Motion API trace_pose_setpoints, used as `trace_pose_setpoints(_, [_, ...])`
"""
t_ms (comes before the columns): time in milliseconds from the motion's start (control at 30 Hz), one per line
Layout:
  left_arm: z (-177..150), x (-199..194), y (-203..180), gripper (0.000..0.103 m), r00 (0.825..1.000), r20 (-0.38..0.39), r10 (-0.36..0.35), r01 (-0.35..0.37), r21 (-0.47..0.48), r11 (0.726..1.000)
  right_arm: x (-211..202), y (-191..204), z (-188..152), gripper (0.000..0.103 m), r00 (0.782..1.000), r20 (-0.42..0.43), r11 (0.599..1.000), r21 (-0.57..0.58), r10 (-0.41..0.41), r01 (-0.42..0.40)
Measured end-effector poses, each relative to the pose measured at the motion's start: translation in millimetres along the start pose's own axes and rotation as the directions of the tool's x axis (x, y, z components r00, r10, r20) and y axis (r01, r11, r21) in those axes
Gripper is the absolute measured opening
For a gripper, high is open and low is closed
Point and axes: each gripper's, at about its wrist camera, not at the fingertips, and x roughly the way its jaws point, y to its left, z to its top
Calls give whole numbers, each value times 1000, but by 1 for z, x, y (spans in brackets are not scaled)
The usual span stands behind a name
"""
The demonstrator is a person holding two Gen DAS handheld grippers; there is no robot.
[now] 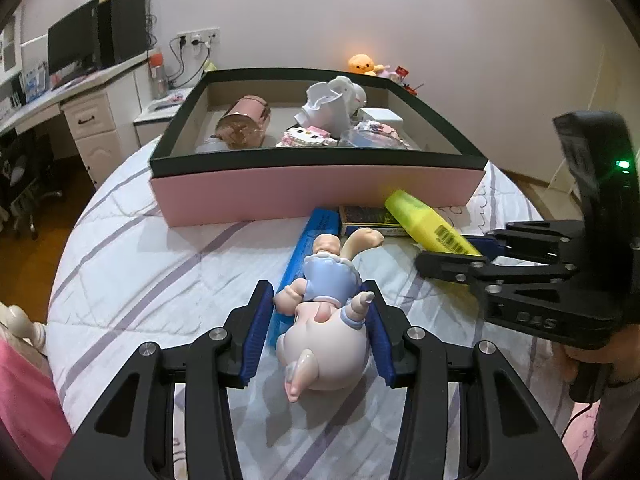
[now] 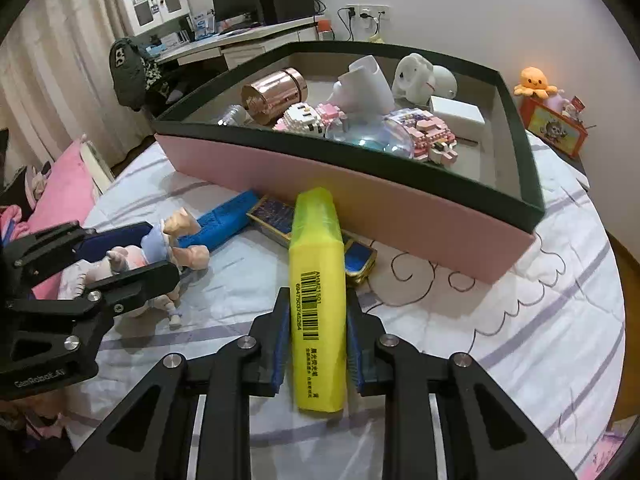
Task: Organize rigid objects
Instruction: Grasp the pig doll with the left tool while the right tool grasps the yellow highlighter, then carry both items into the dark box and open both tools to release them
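The left gripper [image 1: 318, 322] has its blue pads [image 1: 254, 334] clamped on a doll [image 1: 324, 320], one pad on each side of its body; the doll's head points back toward the camera and its legs toward the box [image 1: 316, 194]. Under the doll, a blue bar [image 1: 298, 256] lies on the striped bedsheet [image 1: 160, 280].

The right gripper [image 2: 316, 344] is clamped on a yellow highlighter [image 2: 318, 296], its pads pressing both flat sides; the capped end points at the pink wall of the box [image 2: 360, 208]. Beneath the highlighter lies a small dark card box [image 2: 276, 214], close against that wall.

The box, pink with a black rim, sits on the bed just beyond both grippers. Inside it are a copper tin [image 2: 274, 94], a white figure [image 2: 366, 84], pink brick models [image 2: 432, 136] and a white block [image 2: 458, 114].
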Motion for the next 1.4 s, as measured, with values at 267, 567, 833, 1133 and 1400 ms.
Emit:
trace_pose_setpoints(267, [-3, -17, 5, 46, 1000, 21, -5, 6, -18, 1000, -21, 4, -8, 22, 999, 33, 999, 34, 17, -18])
trace_pose_setpoints(567, [4, -39, 8, 46, 997, 72, 5, -3, -22, 1000, -35, 17, -6, 16, 998, 61, 1000, 20, 12, -14])
trace_pose_setpoints(833, [-2, -34, 12, 46, 999, 49, 1, 1, -36, 999, -8, 12, -11, 16, 1000, 22, 998, 57, -2, 0])
trace_pose_setpoints(1133, [-2, -32, 11, 46, 999, 42, -1, 2, -34, 999, -4, 31, -22, 24, 997, -50, 997, -45, -66, 64])
trace_pose_setpoints(1400, [2, -34, 9, 46, 999, 51, -6, 7, -30, 1000, -25, 35, -21, 18, 1000, -10, 1000, -21, -17, 16])
